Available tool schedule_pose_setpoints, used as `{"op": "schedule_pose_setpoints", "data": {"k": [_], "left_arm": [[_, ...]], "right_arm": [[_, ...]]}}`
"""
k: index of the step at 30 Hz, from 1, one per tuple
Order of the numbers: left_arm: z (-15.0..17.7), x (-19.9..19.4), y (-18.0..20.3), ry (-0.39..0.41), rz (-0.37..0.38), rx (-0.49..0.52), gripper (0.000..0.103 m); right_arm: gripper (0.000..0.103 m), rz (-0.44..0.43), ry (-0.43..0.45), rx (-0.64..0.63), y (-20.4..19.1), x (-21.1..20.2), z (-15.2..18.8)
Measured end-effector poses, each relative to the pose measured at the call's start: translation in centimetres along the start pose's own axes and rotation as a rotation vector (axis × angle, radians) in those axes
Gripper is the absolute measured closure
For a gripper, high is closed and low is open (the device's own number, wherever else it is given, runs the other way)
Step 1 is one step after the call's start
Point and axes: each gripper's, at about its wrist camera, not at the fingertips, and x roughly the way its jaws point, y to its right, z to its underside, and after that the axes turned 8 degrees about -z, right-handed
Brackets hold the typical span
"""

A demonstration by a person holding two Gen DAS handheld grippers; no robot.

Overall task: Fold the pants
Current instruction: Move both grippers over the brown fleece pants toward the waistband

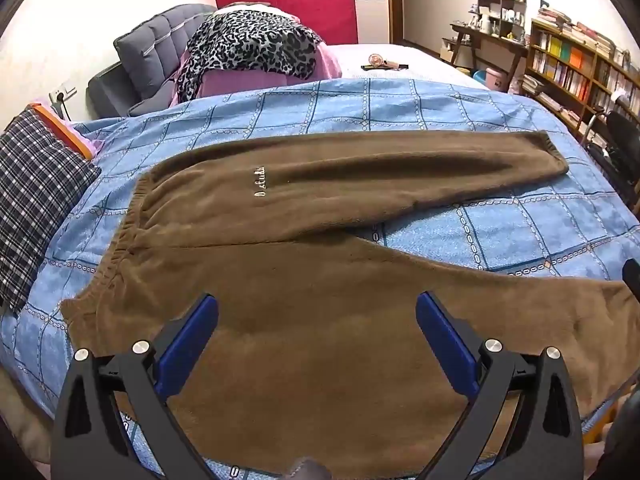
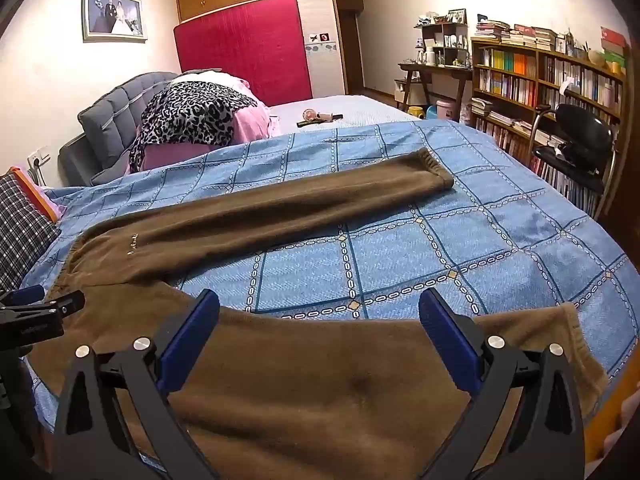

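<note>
With both the left tool (image 1: 317,320) and right tool (image 2: 319,316) spread wide above the near leg of the pants (image 1: 320,208), which lies along the bed's near edge, only the top layer of thick fleece may be pinched, skewing the fold.

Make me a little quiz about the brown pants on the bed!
1. True or false: the pants are already folded in half.
2. The left gripper is: A) open over the pants, B) shut on the waistband, C) shut on a cuff.
3. What colour is the checked blanket under the pants?

Key: 1 false, both legs lie spread apart. 2 A. 3 blue.
</note>
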Motion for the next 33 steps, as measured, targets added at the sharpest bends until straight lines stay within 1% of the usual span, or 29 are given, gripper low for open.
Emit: {"op": "schedule_pose_setpoints", "data": {"k": [8,18,24,33], "left_arm": [[0.1,0.2,0.0,-0.008,0.004,0.005,0.005],[0.2,1.5,-0.4,-0.032,0.003,0.000,0.005],[0.4,2.2,-0.8,-0.045,0.007,-0.007,0.005],[0.5,3.6,-1.8,-0.068,0.005,-0.023,0.005]], "right_arm": [[0.002,0.011,-0.013,0.024,0.1,0.6,-0.4],[0.002,0.028,-0.034,0.036,0.5,1.0,-0.2],[0.002,0.033,-0.046,0.023,0.3,1.6,-0.1],[0.002,0.074,-0.038,0.045,1.4,1.8,-0.8]]}}
